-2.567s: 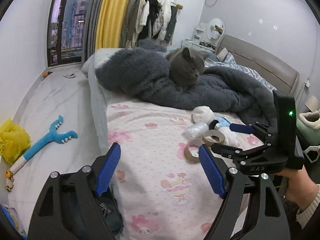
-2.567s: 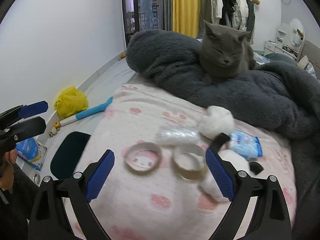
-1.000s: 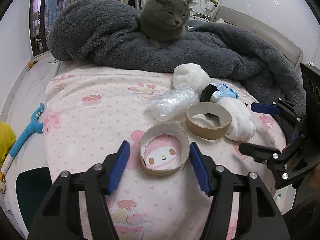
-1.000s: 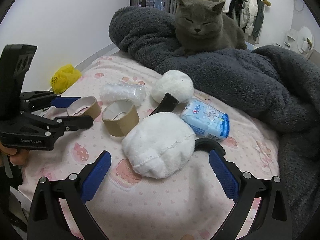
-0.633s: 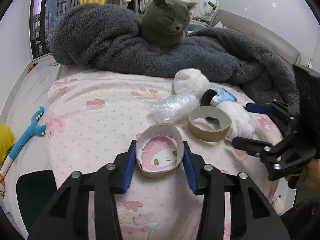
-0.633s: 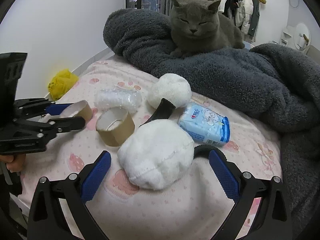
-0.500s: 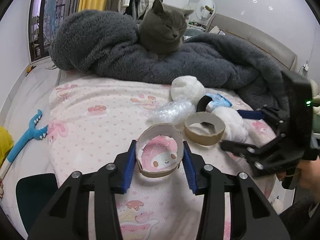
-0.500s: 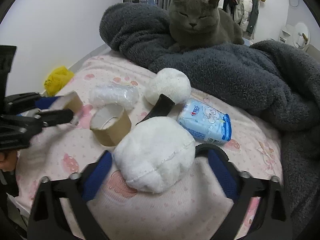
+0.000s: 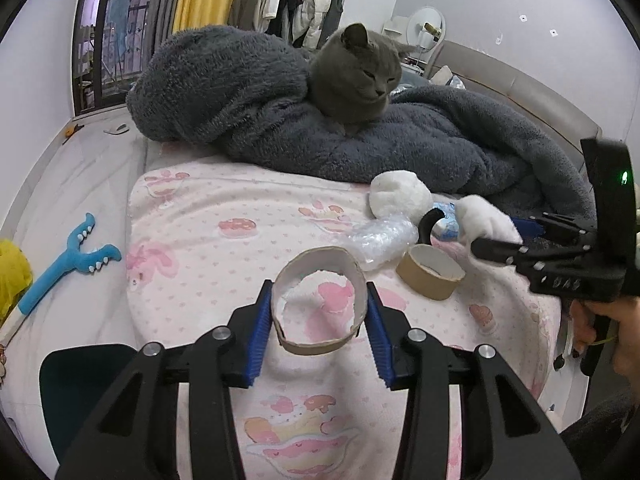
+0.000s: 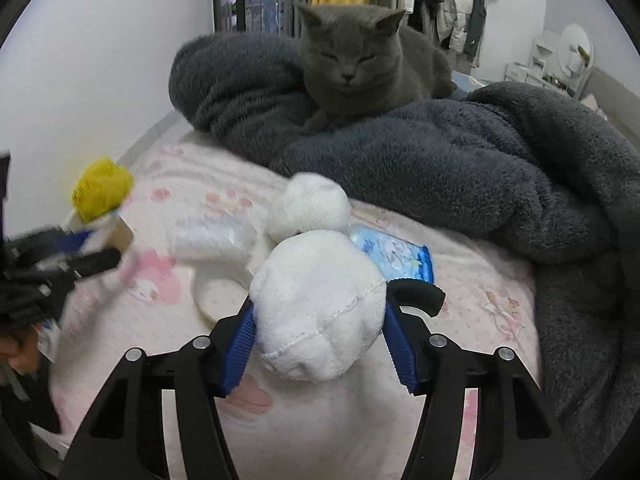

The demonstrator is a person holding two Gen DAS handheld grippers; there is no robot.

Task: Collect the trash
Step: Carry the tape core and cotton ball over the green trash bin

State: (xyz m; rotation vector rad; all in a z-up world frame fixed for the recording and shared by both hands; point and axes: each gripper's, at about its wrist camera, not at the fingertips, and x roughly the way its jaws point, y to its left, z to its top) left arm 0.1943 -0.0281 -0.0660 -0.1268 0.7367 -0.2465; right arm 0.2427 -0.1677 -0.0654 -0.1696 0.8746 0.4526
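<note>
My left gripper (image 9: 319, 312) is shut on a cardboard tape ring (image 9: 318, 260) and holds it just above the pink bedsheet (image 9: 208, 240). A second tape ring (image 9: 430, 272) and a crumpled clear plastic wrap (image 9: 380, 238) lie beyond it. My right gripper (image 10: 320, 328) has its jaws closing, and both blue pads press the sides of a white plush earmuff pad (image 10: 316, 280). The earmuff's other pad (image 10: 308, 204) and its black band (image 10: 420, 292) trail behind. A blue tissue pack (image 10: 396, 256) lies beside them. The left gripper shows blurred at the left of the right wrist view.
A grey cat (image 9: 356, 76) rests on a dark fluffy blanket (image 9: 440, 148) across the back of the bed. On the floor at left are a blue toy (image 9: 64, 264), a yellow bag (image 9: 12, 276) and a dark bin (image 9: 80, 384). A hand (image 9: 624, 332) holds the right gripper.
The left jaws closed on the near tape ring and lifted it off the sheet. The right jaws closed in from wide open onto the white plush pad and raised it.
</note>
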